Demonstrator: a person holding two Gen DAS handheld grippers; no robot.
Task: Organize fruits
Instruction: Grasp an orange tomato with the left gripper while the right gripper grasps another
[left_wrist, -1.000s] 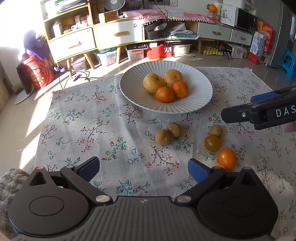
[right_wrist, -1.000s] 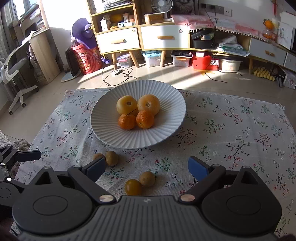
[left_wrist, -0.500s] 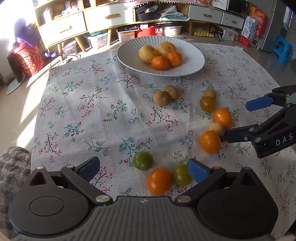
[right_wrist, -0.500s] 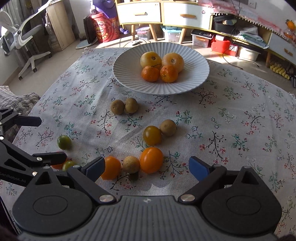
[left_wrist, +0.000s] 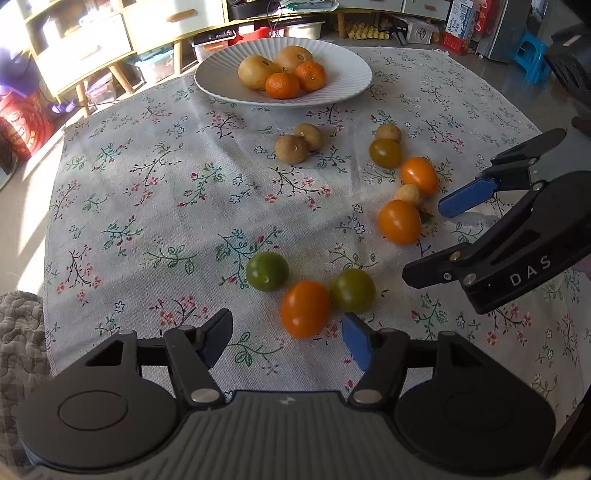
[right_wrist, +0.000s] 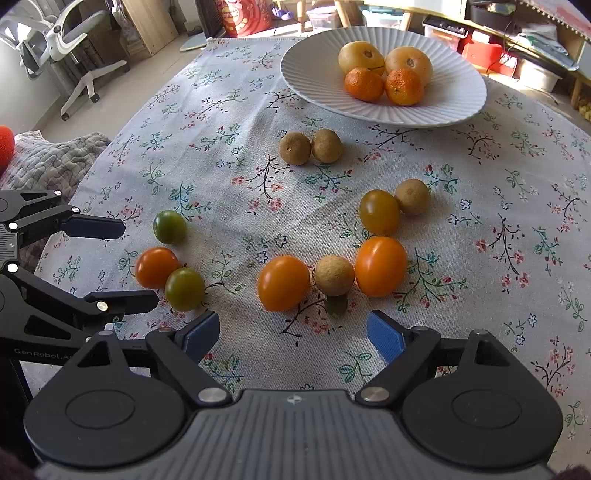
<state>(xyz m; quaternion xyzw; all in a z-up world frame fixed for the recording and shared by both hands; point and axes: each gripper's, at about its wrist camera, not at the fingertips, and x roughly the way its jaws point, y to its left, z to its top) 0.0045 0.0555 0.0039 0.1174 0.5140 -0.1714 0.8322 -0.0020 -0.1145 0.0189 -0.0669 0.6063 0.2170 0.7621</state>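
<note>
A white ribbed plate (left_wrist: 343, 70) (right_wrist: 458, 99) at the far side holds two yellow fruits and two small oranges (right_wrist: 364, 84). Loose on the floral cloth lie brown longans (right_wrist: 294, 148), orange tomatoes (right_wrist: 283, 282) (left_wrist: 304, 308) and green tomatoes (left_wrist: 267, 270) (right_wrist: 169, 226). My left gripper (left_wrist: 286, 341) is open, just short of an orange tomato and a green one (left_wrist: 352, 290). My right gripper (right_wrist: 293, 334) is open, just short of an orange tomato, a longan (right_wrist: 334, 275) and another orange tomato (right_wrist: 380, 266). Each gripper shows in the other's view.
The floral cloth (left_wrist: 147, 192) covers a low table. A grey quilted blanket (right_wrist: 55, 158) lies at its left edge. Cabinets with drawers (left_wrist: 92, 48), storage boxes and a white office chair (right_wrist: 62, 40) stand on the floor beyond.
Both grippers have pulled back and lowered toward the near fruits, so the tomatoes now sit close to the fingertips. Both stayed open. No fruit has moved.
</note>
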